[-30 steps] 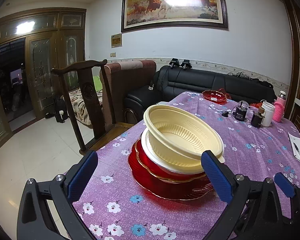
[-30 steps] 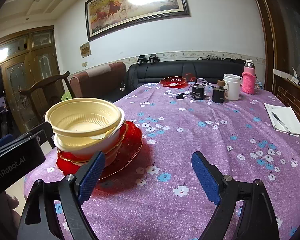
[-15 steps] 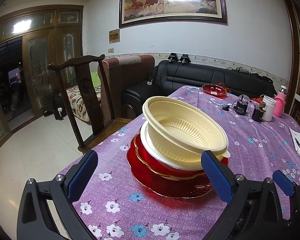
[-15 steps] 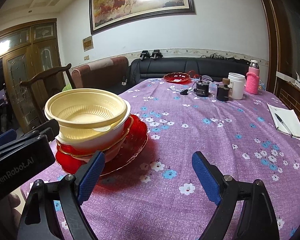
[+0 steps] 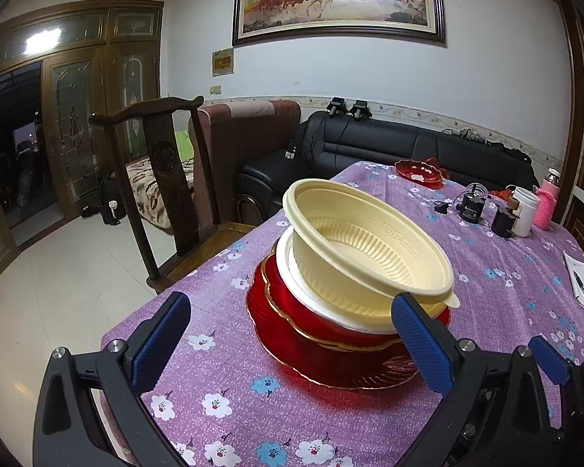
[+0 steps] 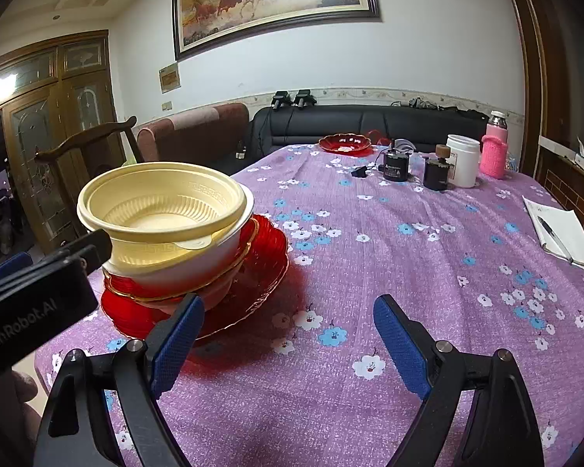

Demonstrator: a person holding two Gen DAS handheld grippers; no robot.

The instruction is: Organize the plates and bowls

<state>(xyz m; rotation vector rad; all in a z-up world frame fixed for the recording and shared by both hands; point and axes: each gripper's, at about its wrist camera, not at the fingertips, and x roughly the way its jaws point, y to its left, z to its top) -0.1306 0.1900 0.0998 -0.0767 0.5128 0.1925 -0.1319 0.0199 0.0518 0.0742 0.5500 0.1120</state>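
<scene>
On the near left of the desk (image 6: 408, 257), the light, stiff cream bowl (image 5: 366, 249) tops slippery red plates (image 5: 331, 350): grip its rim; left gripper (image 5: 288, 340) and right gripper (image 6: 288, 340) jaws apart, empty.

**Both grippers wide, nothing held**

My left gripper (image 5: 292, 344) tilts downward, its blue pads (image 5: 159, 344) spread apart with nothing pressed between them. My right gripper (image 6: 288, 344) sits just beside it, tilted likewise, jaws gaping and empty.
</scene>
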